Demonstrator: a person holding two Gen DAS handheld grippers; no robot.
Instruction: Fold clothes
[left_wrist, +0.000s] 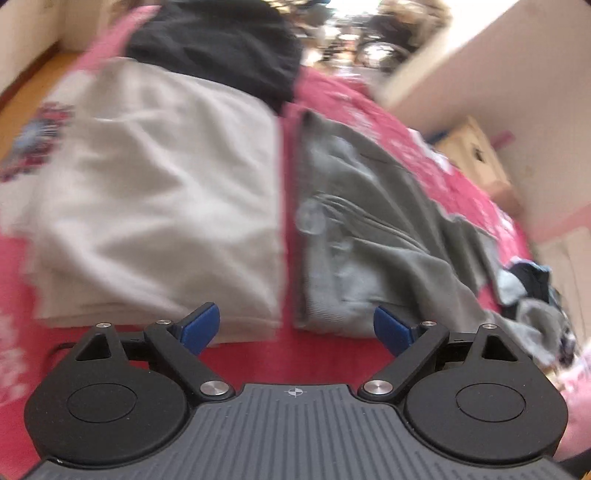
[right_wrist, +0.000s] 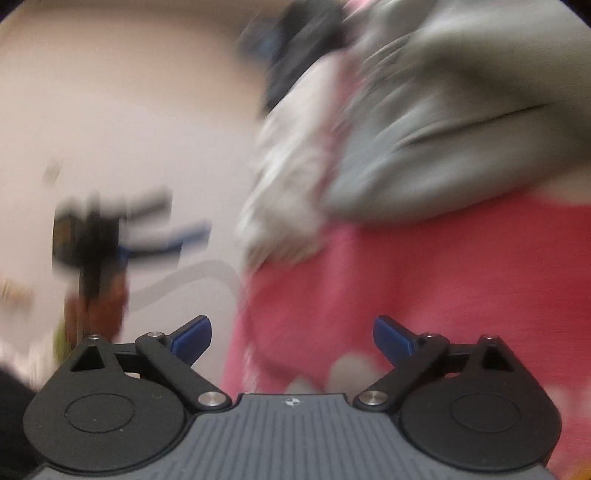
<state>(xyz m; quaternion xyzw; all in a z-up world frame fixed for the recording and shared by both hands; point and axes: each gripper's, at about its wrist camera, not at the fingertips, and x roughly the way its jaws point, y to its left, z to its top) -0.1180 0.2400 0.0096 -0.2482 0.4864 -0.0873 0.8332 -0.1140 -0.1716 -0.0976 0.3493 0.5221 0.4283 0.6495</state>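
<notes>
Hovering unclenched and empty, the left gripper (left_wrist: 296, 326) could snag the folded white garment (left_wrist: 155, 192) beside the grey one (left_wrist: 373, 236); the right gripper (right_wrist: 291, 334), also released, risks mis-grabbing through blur.

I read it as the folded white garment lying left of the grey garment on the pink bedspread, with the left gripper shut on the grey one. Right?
Not quite. The left gripper is open, its blue fingers spread with nothing between them. The left wrist view shows it. The rest holds: the folded white garment lies left of the grey garment on the pink bedspread.
</notes>
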